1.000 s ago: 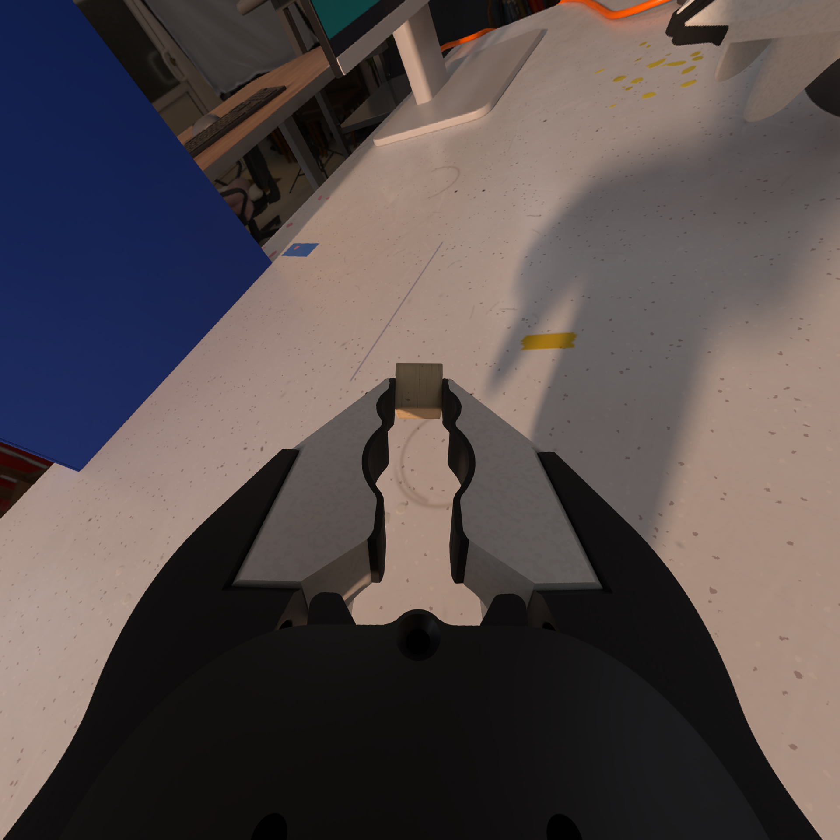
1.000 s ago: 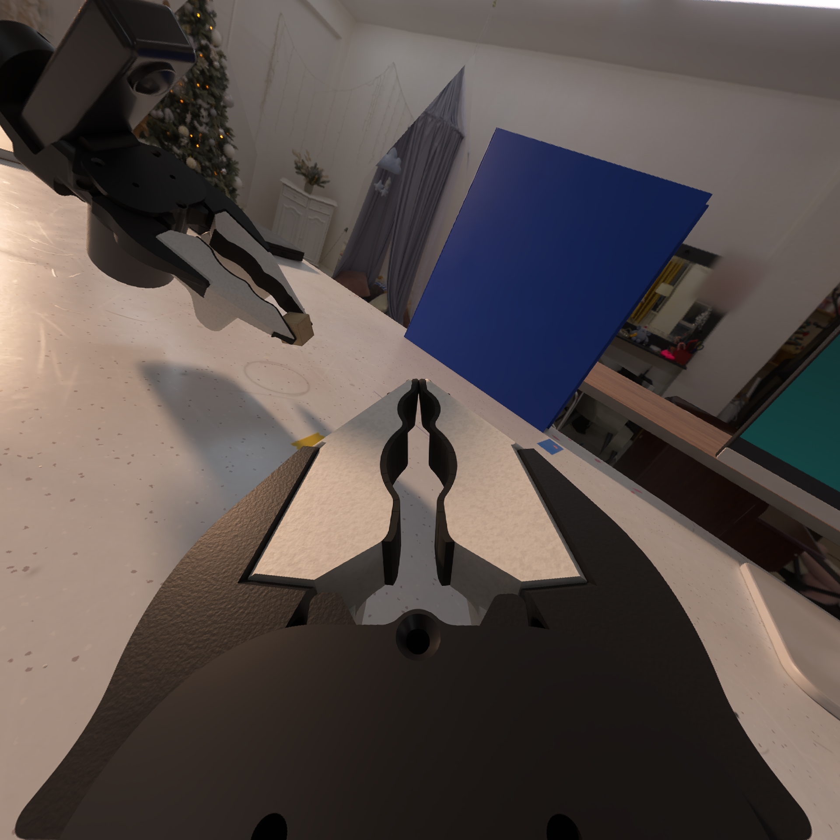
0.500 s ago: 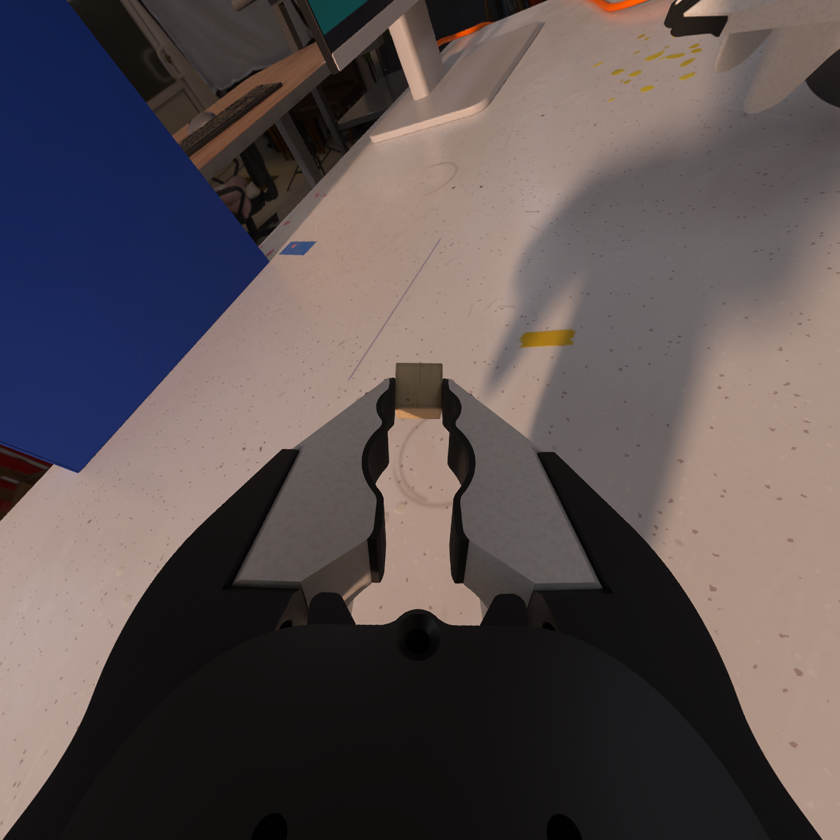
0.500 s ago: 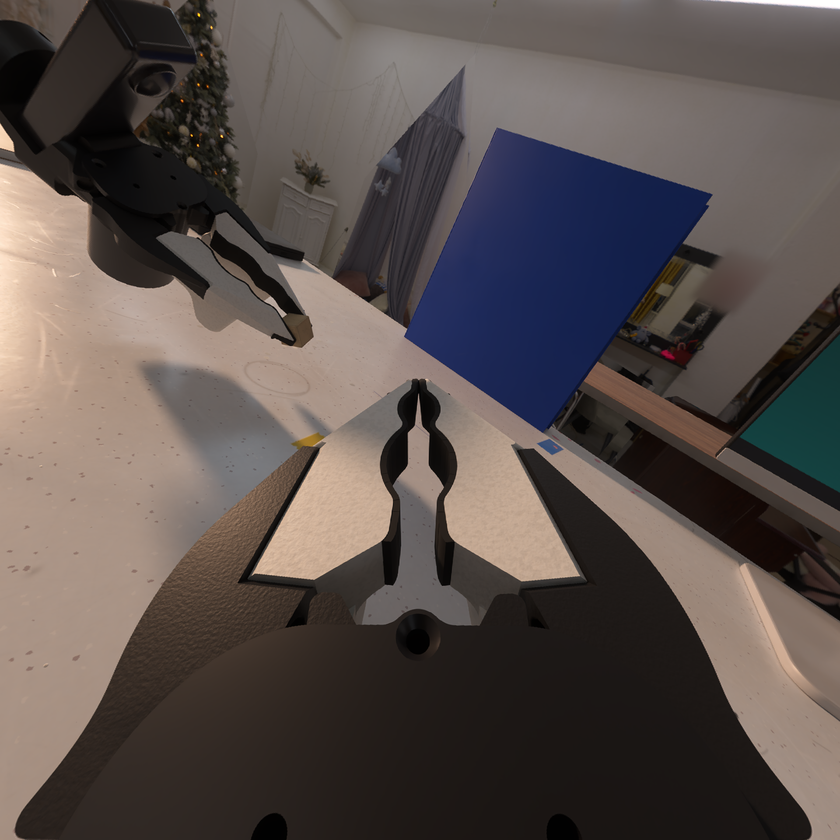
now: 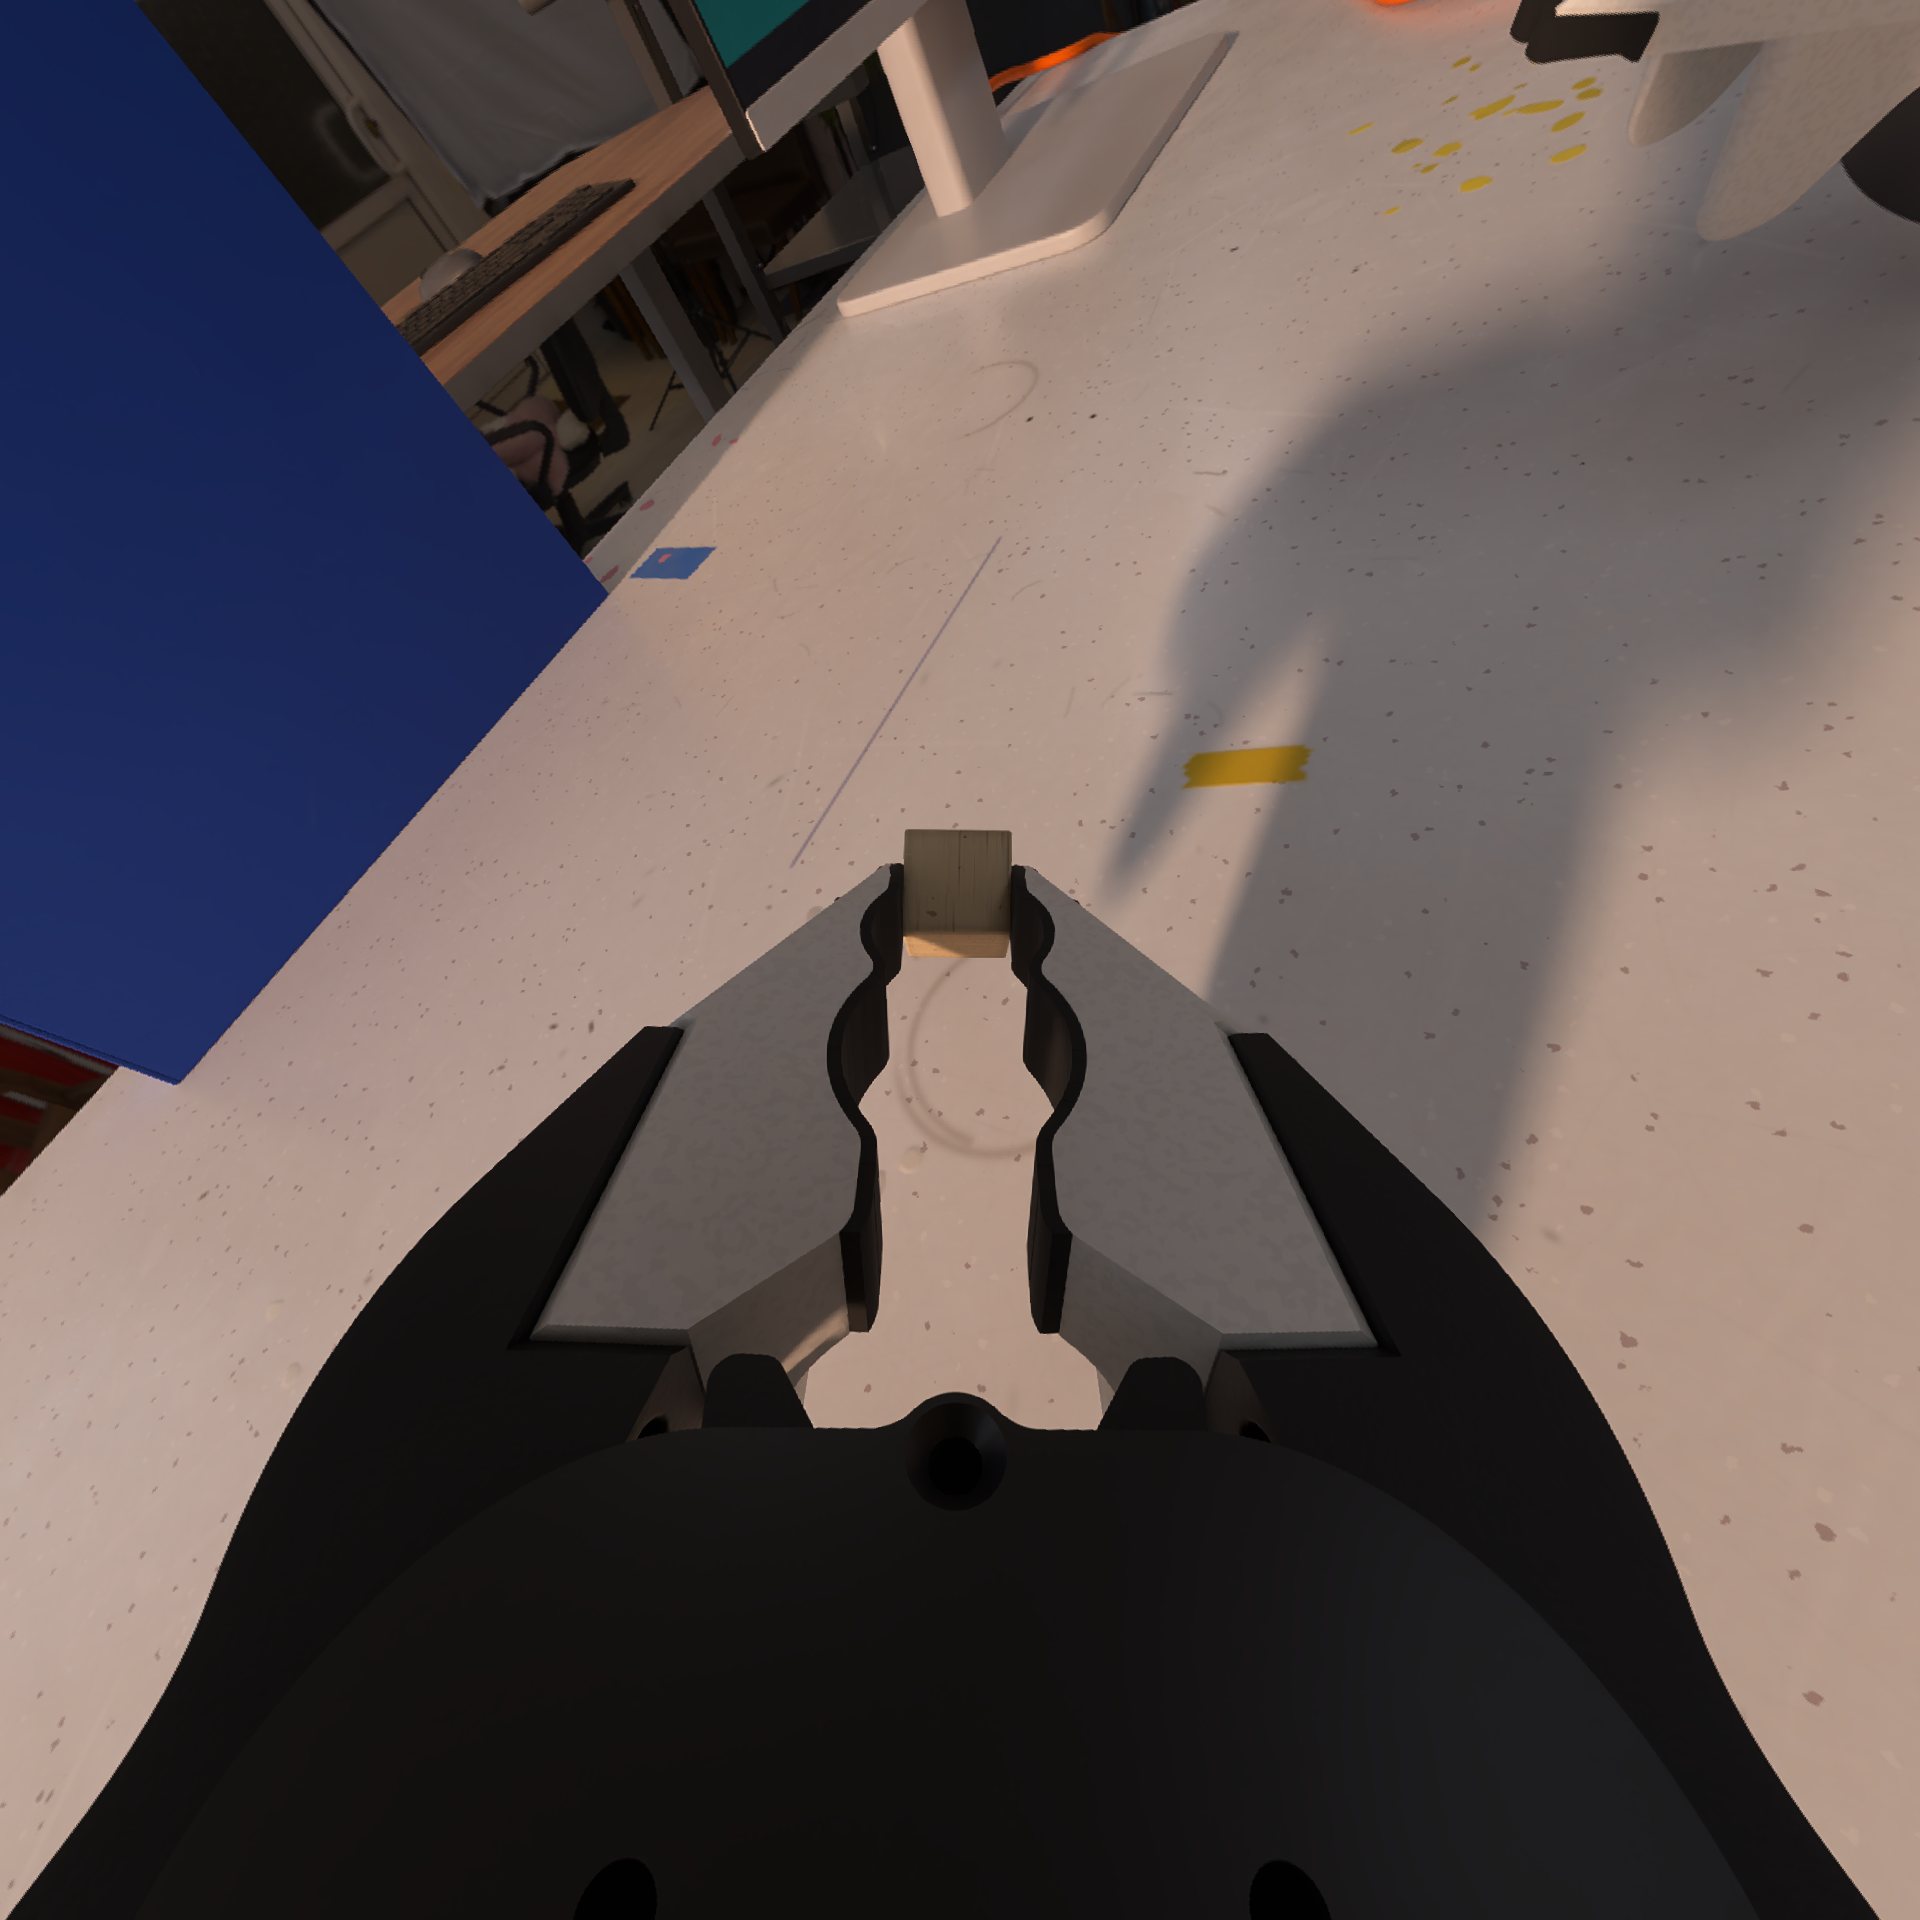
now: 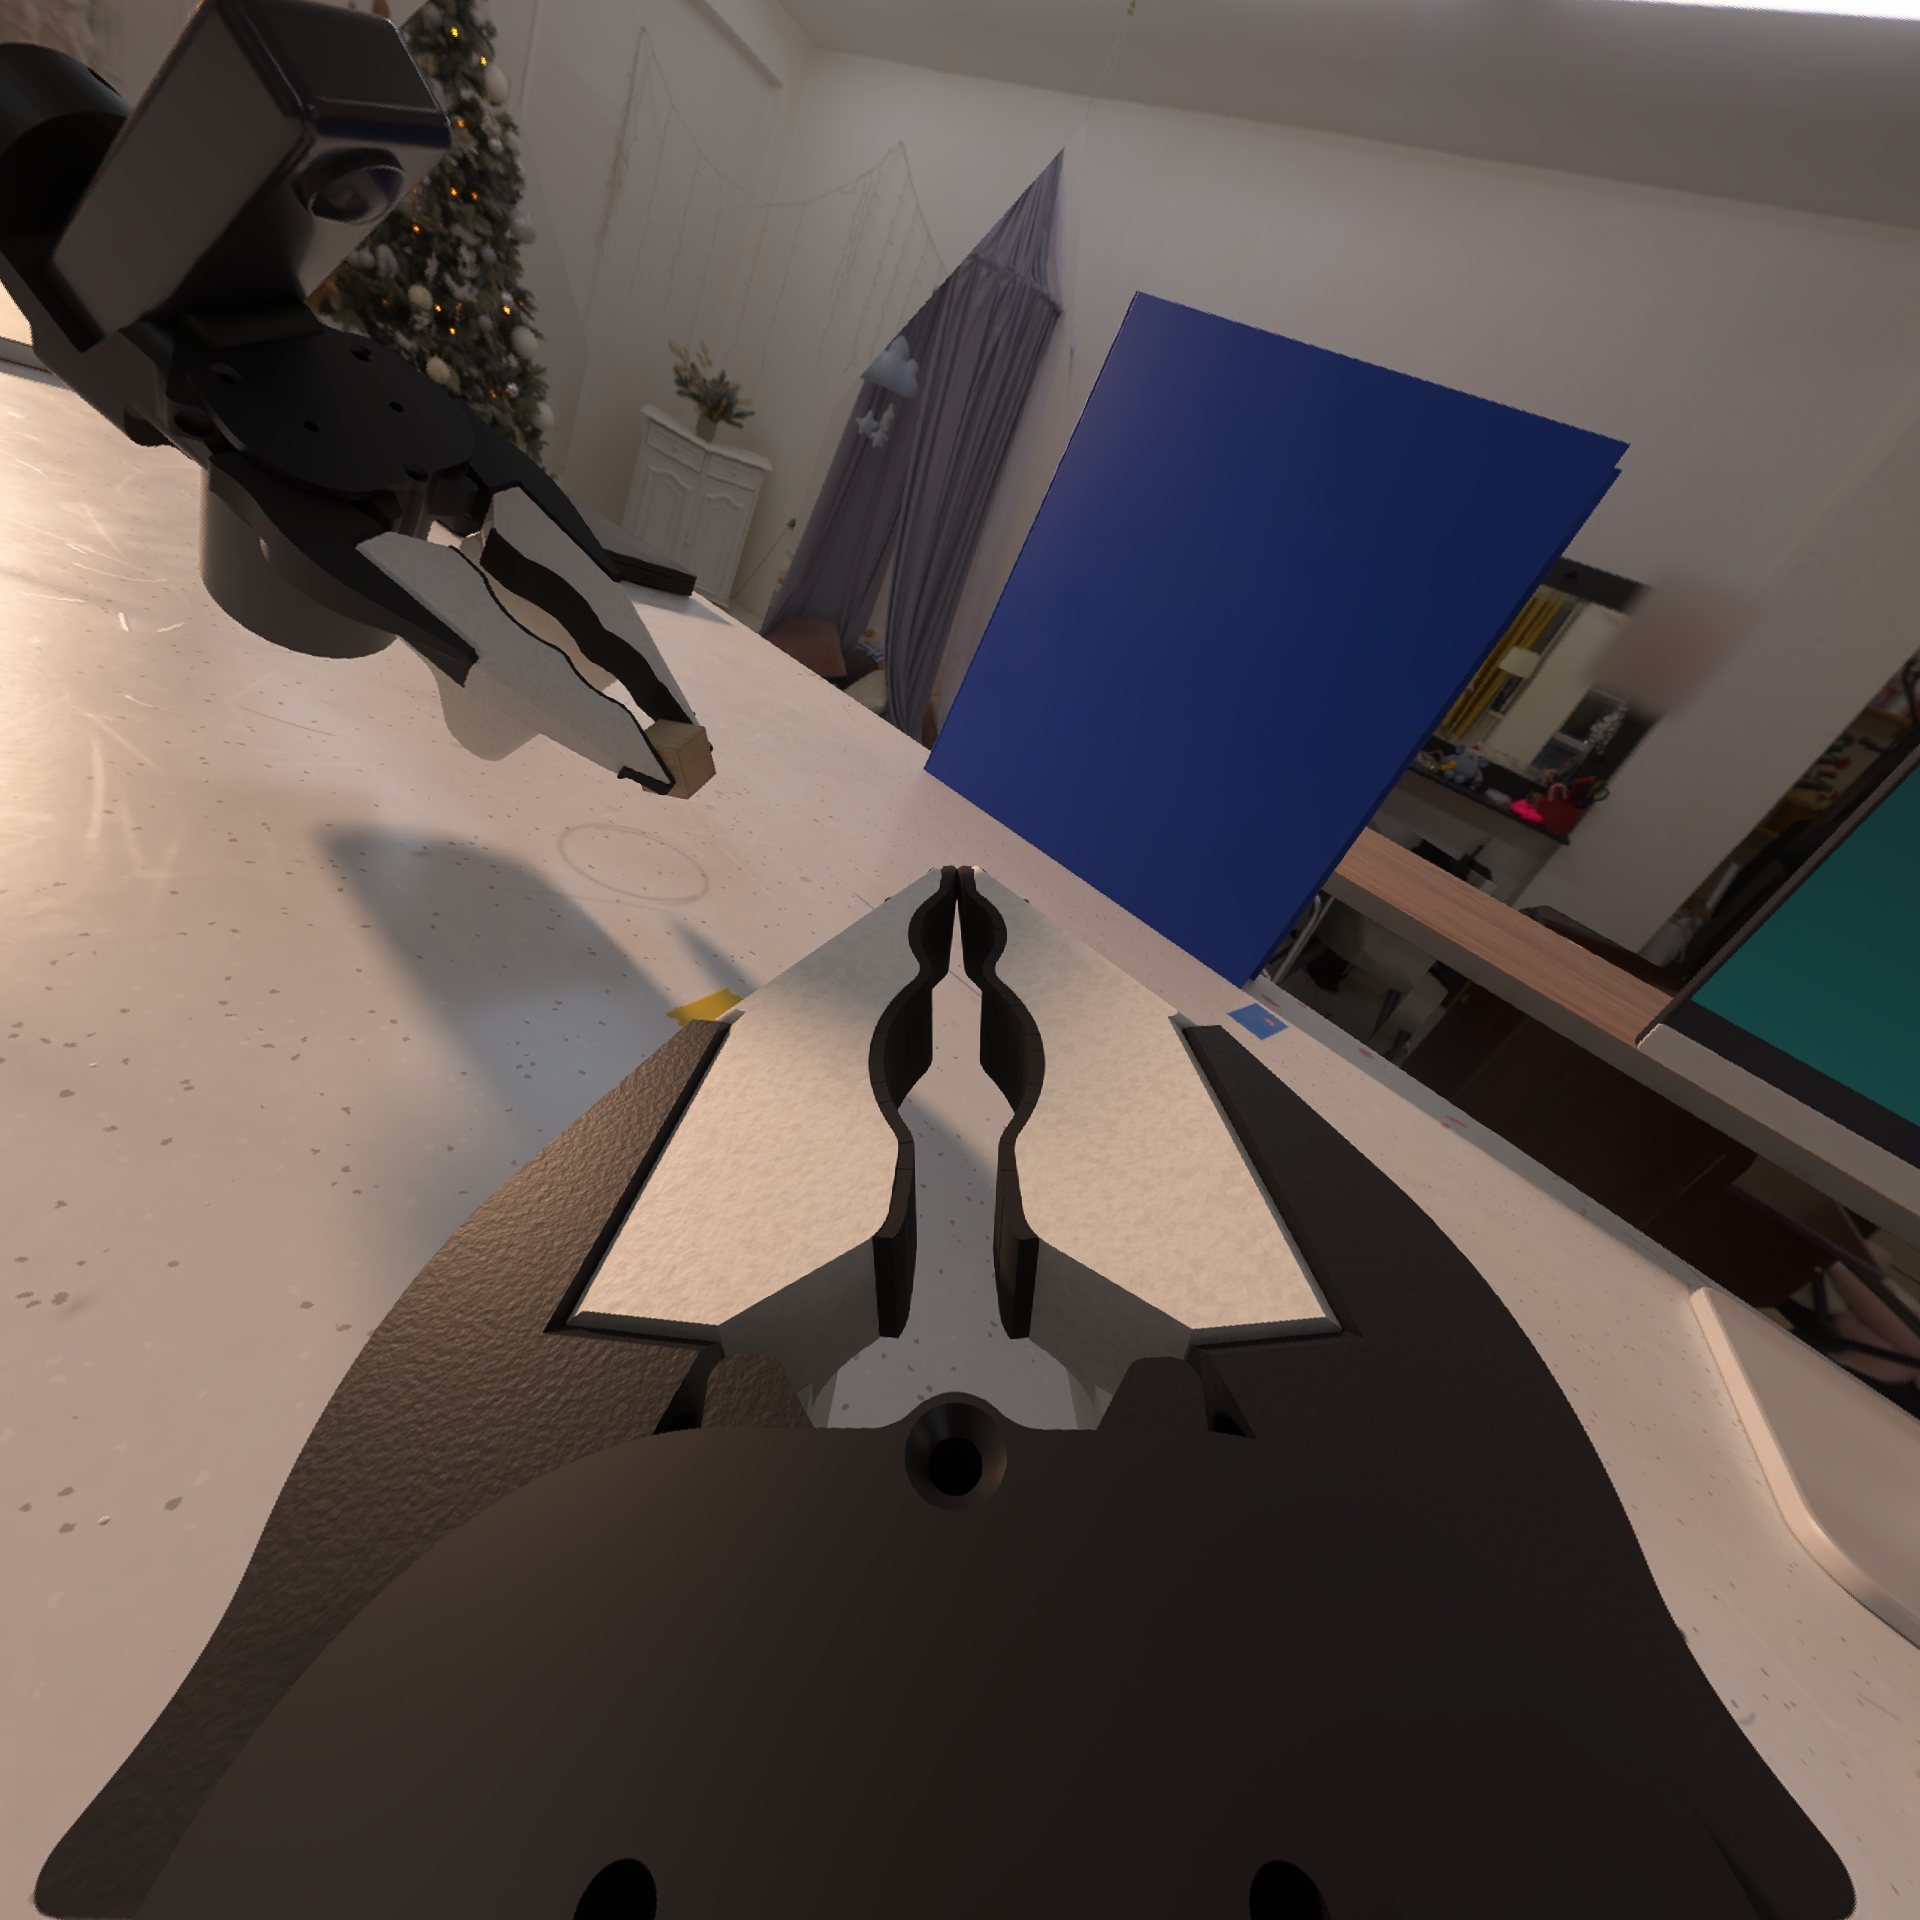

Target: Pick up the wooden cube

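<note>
The left tool (image 5: 957,894) grips the wooden cube (image 5: 957,891) between its two fingertips, one pad pressed to each side face; in the right wrist view the same cube (image 6: 686,762) sits pinched at the tip of that tool, clear of the pale speckled bench (image 6: 260,1039), with the tool's shadow lying on the surface beneath it; the right tool (image 6: 957,878) hangs apart from the left one, its fingertips closed together with nothing between them; a strip of yellow tape (image 5: 1245,766) lies on the bench just beyond and to the right of the cube; a blue panel (image 5: 208,520) stands along the bench's left edge; a white monitor stand (image 5: 997,177) rests farther off.
</note>
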You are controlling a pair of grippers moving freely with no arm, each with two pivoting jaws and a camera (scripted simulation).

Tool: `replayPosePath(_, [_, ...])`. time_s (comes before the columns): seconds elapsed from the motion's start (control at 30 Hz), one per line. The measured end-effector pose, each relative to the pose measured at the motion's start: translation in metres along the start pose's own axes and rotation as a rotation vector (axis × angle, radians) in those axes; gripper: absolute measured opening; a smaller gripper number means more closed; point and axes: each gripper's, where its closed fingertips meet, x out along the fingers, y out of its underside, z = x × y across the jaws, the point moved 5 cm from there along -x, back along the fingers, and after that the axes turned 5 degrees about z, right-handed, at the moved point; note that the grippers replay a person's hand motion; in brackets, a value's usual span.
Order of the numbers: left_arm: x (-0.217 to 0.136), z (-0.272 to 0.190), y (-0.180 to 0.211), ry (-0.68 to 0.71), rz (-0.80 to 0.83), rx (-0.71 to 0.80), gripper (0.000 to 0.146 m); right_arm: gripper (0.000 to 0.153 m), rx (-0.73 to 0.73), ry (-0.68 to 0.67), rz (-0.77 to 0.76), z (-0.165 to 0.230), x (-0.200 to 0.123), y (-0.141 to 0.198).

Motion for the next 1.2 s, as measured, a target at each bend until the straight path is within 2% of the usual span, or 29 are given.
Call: replayPosePath(1.2, [0.0023,-0.0026,0.0008,0.006,0.019,0.027,0.020,0.000,0.002,0.001,0.000,0.0000,0.0002,0.0001])
